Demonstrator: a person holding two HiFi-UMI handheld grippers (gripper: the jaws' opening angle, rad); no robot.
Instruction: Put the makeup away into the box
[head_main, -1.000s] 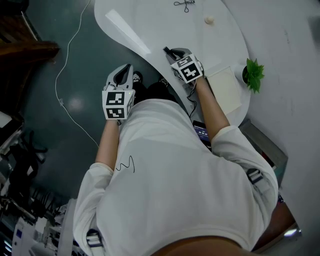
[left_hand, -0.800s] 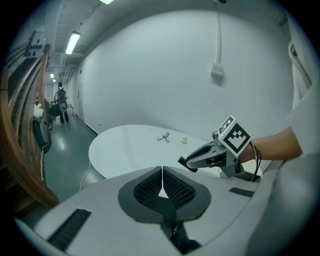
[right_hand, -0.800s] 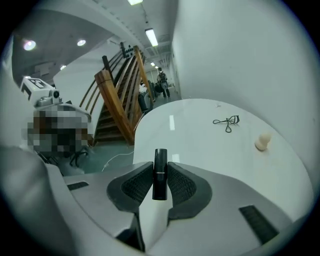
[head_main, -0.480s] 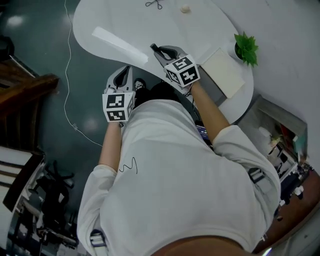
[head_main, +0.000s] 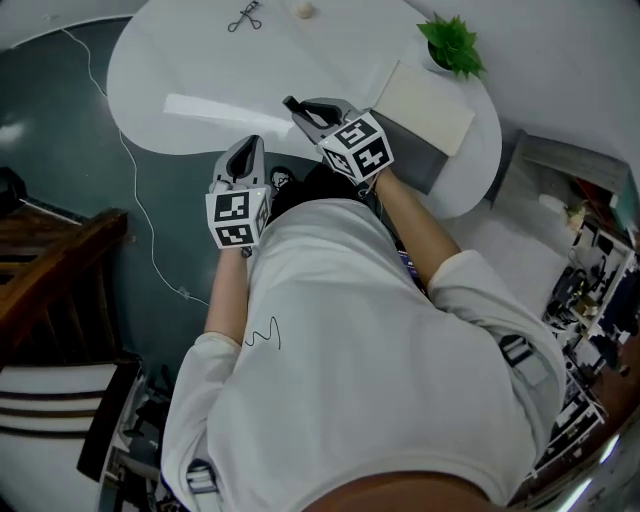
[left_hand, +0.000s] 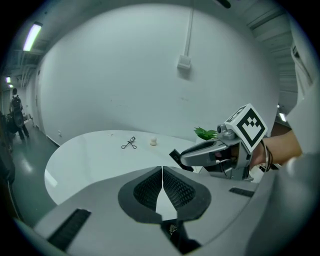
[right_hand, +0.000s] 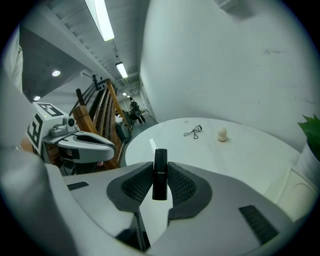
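Note:
My right gripper (right_hand: 160, 176) is shut on a black lipstick tube (right_hand: 160, 159), which stands upright between the pads. In the head view this gripper (head_main: 303, 110) hangs over the near edge of the white table (head_main: 200, 60). My left gripper (left_hand: 162, 174) is shut with nothing in it; it hovers just off the table's near edge (head_main: 245, 155). A black eyelash curler (head_main: 244, 16) and a small beige sponge (head_main: 303, 8) lie at the table's far side. The flat white box (head_main: 425, 105) sits at the right, next to a potted plant (head_main: 452, 45).
A grey slab (head_main: 415, 165) lies under the box's near edge. A white cable (head_main: 130, 170) trails over the dark floor at the left, beside a wooden chair (head_main: 50, 270). Shelves with clutter (head_main: 590, 270) stand at the right. A white wall rises behind the table.
The right gripper has risen and rolled with the tube held in it. The left gripper has shifted sideways near the table's edge. The head view has swung, so the table now sits higher in it.

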